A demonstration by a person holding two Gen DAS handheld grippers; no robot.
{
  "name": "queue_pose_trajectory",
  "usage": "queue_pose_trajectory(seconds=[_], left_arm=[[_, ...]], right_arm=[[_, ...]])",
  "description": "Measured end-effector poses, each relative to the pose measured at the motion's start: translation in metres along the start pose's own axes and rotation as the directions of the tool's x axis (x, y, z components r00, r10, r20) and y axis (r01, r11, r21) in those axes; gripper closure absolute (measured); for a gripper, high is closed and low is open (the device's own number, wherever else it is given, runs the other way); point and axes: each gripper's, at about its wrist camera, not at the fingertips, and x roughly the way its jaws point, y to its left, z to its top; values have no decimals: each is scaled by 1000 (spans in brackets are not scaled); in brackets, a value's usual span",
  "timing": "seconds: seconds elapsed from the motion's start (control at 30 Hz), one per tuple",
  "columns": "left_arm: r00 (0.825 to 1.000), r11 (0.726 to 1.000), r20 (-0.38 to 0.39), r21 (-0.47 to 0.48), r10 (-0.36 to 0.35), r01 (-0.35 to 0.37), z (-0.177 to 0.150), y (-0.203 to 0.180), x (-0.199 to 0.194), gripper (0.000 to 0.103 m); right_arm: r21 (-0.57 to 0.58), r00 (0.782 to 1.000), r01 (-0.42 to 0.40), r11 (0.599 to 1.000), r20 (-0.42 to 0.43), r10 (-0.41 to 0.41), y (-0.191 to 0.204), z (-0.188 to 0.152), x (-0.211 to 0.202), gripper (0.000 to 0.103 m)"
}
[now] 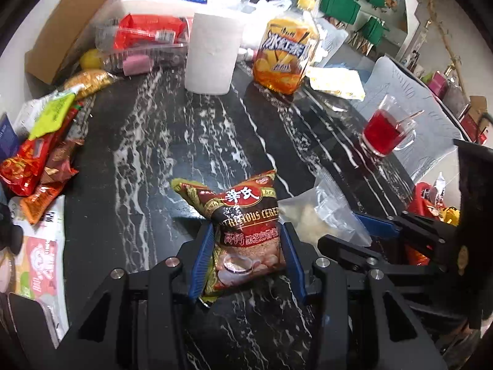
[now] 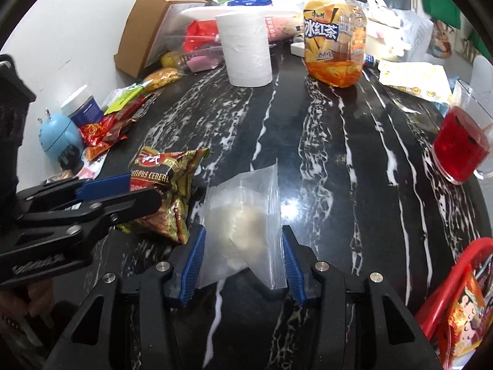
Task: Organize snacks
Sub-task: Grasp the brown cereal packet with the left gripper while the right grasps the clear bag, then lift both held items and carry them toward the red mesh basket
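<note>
Glossy black veined desk (image 1: 148, 141): my left fingers (image 1: 203, 265) clamp a crinkled foil cereal packet (image 1: 246, 234); right fingers (image 2: 194, 262) pinch a clear zip bag (image 2: 243, 222); paper roll (image 1: 212, 52) beyond.

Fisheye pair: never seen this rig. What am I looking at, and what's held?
No robot: a person holds a two-finger gripper in each hand, each carrying a forward-looking camera. The left view shows the left gripper shut on a cereal packet. The right view shows the right gripper, its blue fingers against a clear zip bag. On the black marble table: a paper roll, an iced tea bottle, a glass of red drink and a snack pile.
</note>
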Motion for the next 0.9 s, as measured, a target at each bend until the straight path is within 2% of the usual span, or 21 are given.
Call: queue_pose_trajectory(seconds=[0.07, 0.2, 0.3, 0.33, 0.67, 0.9], left_arm=[[1000, 1000, -20, -7, 1, -1, 0, 2, 7, 60], [1000, 1000, -4, -3, -6, 6, 1, 3, 10, 60], [1000, 1000, 5, 2, -19, 19, -1, 4, 9, 62], [1000, 1000, 3, 13, -27, 27, -3, 3, 8, 62], [999, 999, -15, 25, -35, 35, -25, -4, -9, 62], [999, 999, -32, 32, -34, 35, -50, -12, -26, 62]], right_arm=[[-5, 1000, 0, 1000, 3, 0, 0, 0, 0, 55], [0, 1000, -17, 1000, -4, 17, 0, -2, 3, 55], [-4, 1000, -23, 1000, -7, 23, 2, -4, 6, 61], [-8, 1000, -25, 1000, -8, 25, 3, -5, 6, 67], [-20, 999, -54, 998, -5, 54, 15, -17, -7, 68], [-21, 998, -54, 998, -18, 53, 20, -42, -24, 68]])
